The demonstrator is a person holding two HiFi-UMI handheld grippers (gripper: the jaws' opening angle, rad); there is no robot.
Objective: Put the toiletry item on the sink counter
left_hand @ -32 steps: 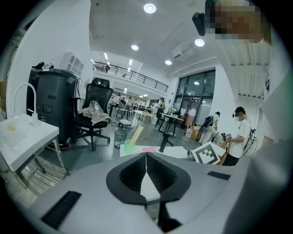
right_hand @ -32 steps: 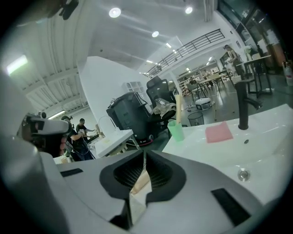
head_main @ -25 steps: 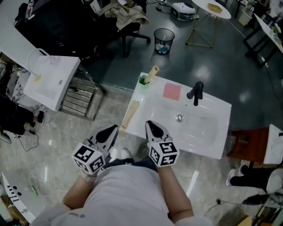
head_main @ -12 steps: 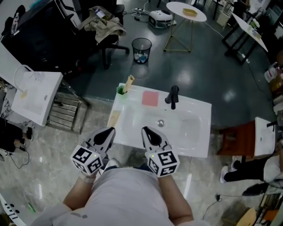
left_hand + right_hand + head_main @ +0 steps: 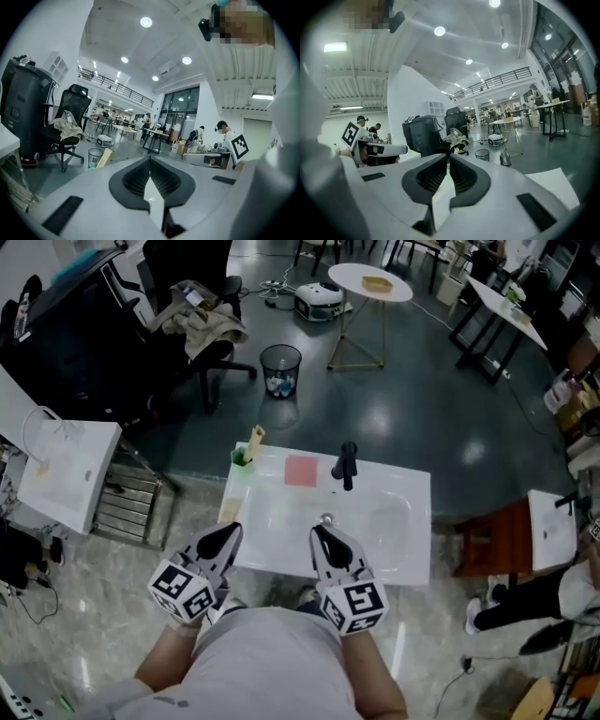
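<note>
Head view: left tongs [image 5: 229,531] and right tongs [image 5: 320,532] pressed together near sink counter [image 5: 398,554].

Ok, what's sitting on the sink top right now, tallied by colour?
Green: 1, the cup
Beige: 2, the stick standing in that cup and the flat strip at the left edge
Pink: 1, the square pad
Black: 1, the faucet
Total: 5
</note>
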